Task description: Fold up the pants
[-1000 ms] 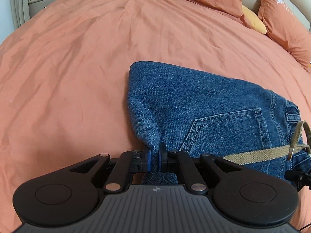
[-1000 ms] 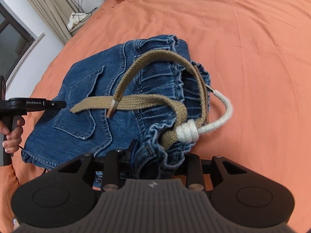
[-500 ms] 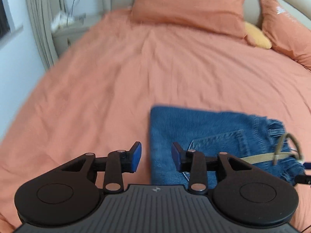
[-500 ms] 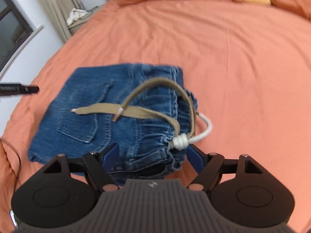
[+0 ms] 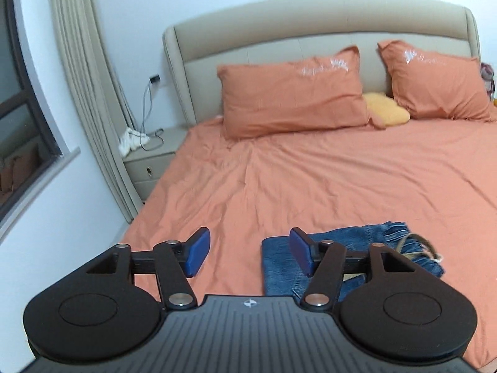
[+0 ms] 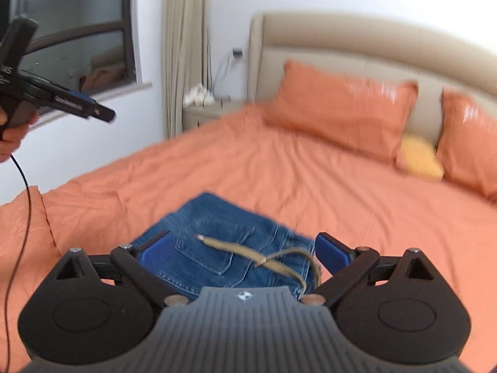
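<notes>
both hand-held grippers lifted, jeans [image 6: 217, 248] folded on bed [image 6: 310, 186]

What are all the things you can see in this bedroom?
jeans: one pair, blue, folded on the near part of the bed
belt: one, tan, lying across the jeans
bed: one, orange sheet
headboard: one, beige, at the far end of the bed
pillows: two, orange, against the headboard
cushion: one, yellow, between the pillows
nightstand: one, beige, beside the bed, cables on top
curtain: one, beige, by the window
window: one, dark frame, on the wall
left gripper: black, blue pads, open, holds nothing
right gripper: black, blue pads, open, holds nothing
hand: one, on the left gripper's handle
</notes>
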The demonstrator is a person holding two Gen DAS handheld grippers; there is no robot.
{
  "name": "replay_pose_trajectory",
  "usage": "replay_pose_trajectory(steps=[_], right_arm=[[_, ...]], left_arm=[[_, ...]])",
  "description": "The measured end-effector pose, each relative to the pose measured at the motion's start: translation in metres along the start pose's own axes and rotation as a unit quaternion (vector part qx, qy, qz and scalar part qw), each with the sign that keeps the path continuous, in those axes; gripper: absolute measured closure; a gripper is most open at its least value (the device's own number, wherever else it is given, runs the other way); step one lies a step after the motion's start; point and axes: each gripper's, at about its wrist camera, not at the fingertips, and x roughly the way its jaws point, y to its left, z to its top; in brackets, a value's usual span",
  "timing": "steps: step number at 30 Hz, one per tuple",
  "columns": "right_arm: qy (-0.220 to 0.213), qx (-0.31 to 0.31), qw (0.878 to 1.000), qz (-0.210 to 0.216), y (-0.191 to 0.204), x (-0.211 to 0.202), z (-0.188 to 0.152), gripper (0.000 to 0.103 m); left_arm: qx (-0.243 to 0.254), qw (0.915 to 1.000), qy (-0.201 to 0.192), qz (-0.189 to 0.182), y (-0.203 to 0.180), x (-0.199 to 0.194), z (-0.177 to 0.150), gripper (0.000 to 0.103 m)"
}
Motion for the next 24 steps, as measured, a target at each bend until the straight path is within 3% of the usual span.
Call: replay_pose_trajectory(steps=[5, 8, 10, 13, 19, 24], right_arm=[[-0.045, 0.012, 0.998, -0.034, 0.018, -0.045, -0.017, 0.005], [-0.049, 0.040, 0.997, -0.042, 0.026, -0.057, -0.036, 0.005], [-0.043, 0.059, 0.996, -0.054, 0.030, -0.058, -0.049, 0.005], [-0.030, 0.068, 0.995, -0.062, 0.035, -0.051, -0.068, 0.005], [-0.001, 0.082, 0.991, -0.104, 0.041, -0.022, -0.096, 0.005], [0.025, 0.096, 0.989, -0.112, 0.044, 0.008, -0.104, 0.005]], left_arm=[[0.029, 0.9987, -0.030, 0.029, -0.034, -0.029, -0.034, 0.030], [0.039, 0.9969, -0.032, 0.060, -0.058, -0.034, -0.060, 0.030], [0.028, 0.9976, -0.022, 0.059, -0.069, -0.033, -0.076, 0.030], [0.002, 0.9993, -0.005, 0.037, -0.077, -0.027, -0.098, 0.029], [-0.002, 0.9975, 0.044, 0.055, -0.093, -0.006, -0.124, 0.029], [-0.025, 0.9964, 0.072, 0.038, -0.100, 0.008, -0.137, 0.029]])
